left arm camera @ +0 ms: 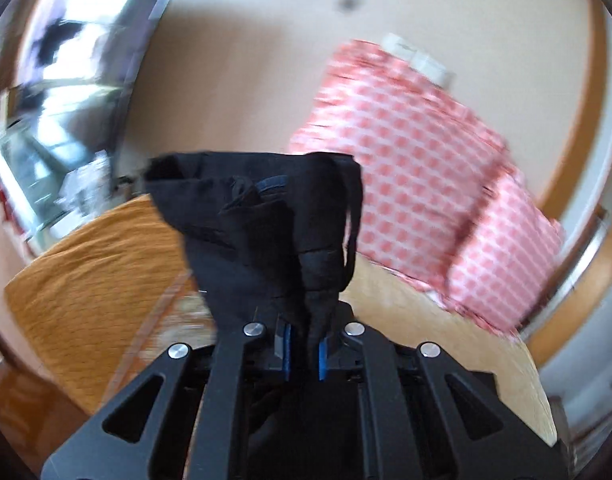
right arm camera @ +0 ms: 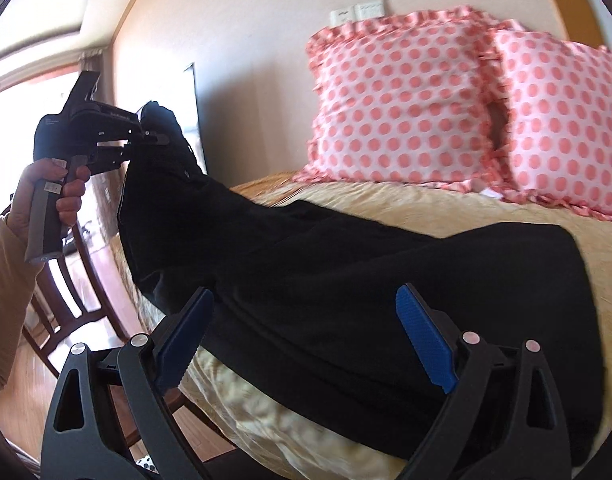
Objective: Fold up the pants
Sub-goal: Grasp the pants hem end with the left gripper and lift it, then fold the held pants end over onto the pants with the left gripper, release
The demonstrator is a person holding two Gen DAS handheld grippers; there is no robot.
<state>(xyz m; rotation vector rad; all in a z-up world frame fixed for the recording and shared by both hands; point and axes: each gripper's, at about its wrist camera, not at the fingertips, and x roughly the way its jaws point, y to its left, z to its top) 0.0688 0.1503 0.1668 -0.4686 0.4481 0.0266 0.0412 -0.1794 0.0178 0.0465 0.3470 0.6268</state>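
Pants (right arm camera: 346,280), black, soft woven cloth: we are judging them limp and light, draping and sagging wherever unsupported, so we are taking hold at hems and waistband edges, where the doubled seams look likeliest to resist slipping. They are showing matte and dark with few visible details; one end is bunching into a tuft with a loose loop hanging off it. Most of the cloth is lying across the tan bedspread (right arm camera: 466,208), one end rising off the bed's left side. The left gripper (left arm camera: 304,354) is pinching that raised end, its blue pads closed tight on the fabric, a hand (right arm camera: 46,196) in a beige sleeve carrying it. The right gripper (right arm camera: 306,336) is hovering over the near stretch with its jaws spread wide, gripping nothing. Beyond, two pink dotted pillows (right arm camera: 402,100) are leaning against the cream wall (right arm camera: 246,32); a wooden chair (right arm camera: 62,300) is standing beside the bed.
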